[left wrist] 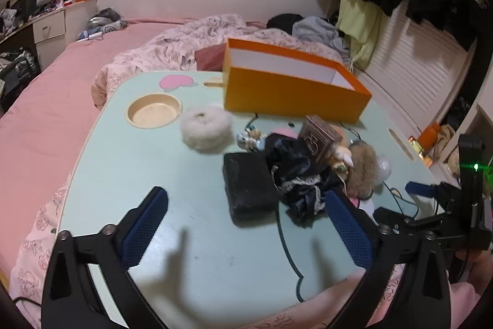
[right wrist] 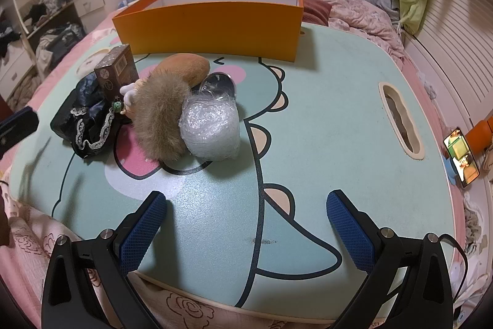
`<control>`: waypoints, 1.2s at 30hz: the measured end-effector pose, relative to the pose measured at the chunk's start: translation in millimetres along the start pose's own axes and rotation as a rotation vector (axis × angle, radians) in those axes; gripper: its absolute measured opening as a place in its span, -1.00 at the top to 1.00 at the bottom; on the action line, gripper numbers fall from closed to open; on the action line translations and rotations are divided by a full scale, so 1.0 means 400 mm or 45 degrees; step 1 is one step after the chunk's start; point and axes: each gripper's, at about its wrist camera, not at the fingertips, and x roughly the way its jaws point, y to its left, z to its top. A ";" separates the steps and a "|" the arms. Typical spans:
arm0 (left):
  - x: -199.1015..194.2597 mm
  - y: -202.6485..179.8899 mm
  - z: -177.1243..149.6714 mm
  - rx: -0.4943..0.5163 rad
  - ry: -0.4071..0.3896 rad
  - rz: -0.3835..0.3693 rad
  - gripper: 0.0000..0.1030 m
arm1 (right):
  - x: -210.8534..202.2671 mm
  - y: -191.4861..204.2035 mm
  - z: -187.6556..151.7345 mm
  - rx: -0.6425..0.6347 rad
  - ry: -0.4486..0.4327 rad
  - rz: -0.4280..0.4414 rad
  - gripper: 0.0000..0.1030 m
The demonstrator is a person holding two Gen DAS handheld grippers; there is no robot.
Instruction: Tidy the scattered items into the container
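An open orange box [left wrist: 292, 94] [right wrist: 209, 20] stands at the far side of the mint cartoon table [left wrist: 138, 168] [right wrist: 339, 113]. In front of it lie a white fluffy puff [left wrist: 205, 125], a small figurine [left wrist: 249, 139], a black pouch [left wrist: 249, 184], dark lace-trimmed cloth [left wrist: 299, 174] [right wrist: 89, 119], a small brown carton [left wrist: 320, 137] [right wrist: 117, 70], a tan furry plush [left wrist: 363, 171] [right wrist: 160, 119] and a bubble-wrap bundle [right wrist: 212, 128]. My left gripper [left wrist: 246, 195] is open, its pads standing either side of the pouch's near end without touching it. My right gripper [right wrist: 246, 197] is open over bare table.
The table sits on a bed with pink sheets and a rumpled quilt. It has a round cup recess [left wrist: 154, 110] and a handle slot [right wrist: 400, 119]. A lit phone [right wrist: 462, 158] stands off the right edge. Clothes hang at the right, and a cluttered desk stands at the left.
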 end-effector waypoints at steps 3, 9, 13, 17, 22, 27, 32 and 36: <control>0.027 0.000 0.005 0.013 0.039 -0.003 -0.61 | 0.000 0.000 -0.001 -0.001 0.000 -0.001 -1.00; 0.076 0.002 0.027 0.039 0.064 0.035 -0.12 | 0.000 0.000 -0.001 -0.002 -0.001 -0.001 -1.00; 0.096 -0.008 0.039 0.066 0.076 0.004 -0.01 | -0.002 0.001 0.002 -0.003 -0.008 -0.001 -1.00; 0.126 -0.016 0.028 0.071 0.117 -0.022 0.12 | -0.011 -0.002 0.003 0.025 -0.033 0.015 -1.00; 0.118 -0.024 0.008 0.072 0.092 -0.028 0.43 | -0.030 -0.031 0.010 0.117 -0.084 0.069 -0.48; 0.100 -0.035 -0.004 0.086 0.042 -0.011 0.43 | -0.027 -0.027 0.043 0.130 -0.088 0.115 -0.31; 0.075 -0.044 -0.003 0.112 -0.021 0.017 0.42 | -0.021 0.020 0.079 0.014 -0.115 0.058 0.03; 0.053 -0.048 -0.005 0.127 -0.073 0.027 0.42 | 0.005 0.036 0.094 -0.016 -0.086 0.066 0.38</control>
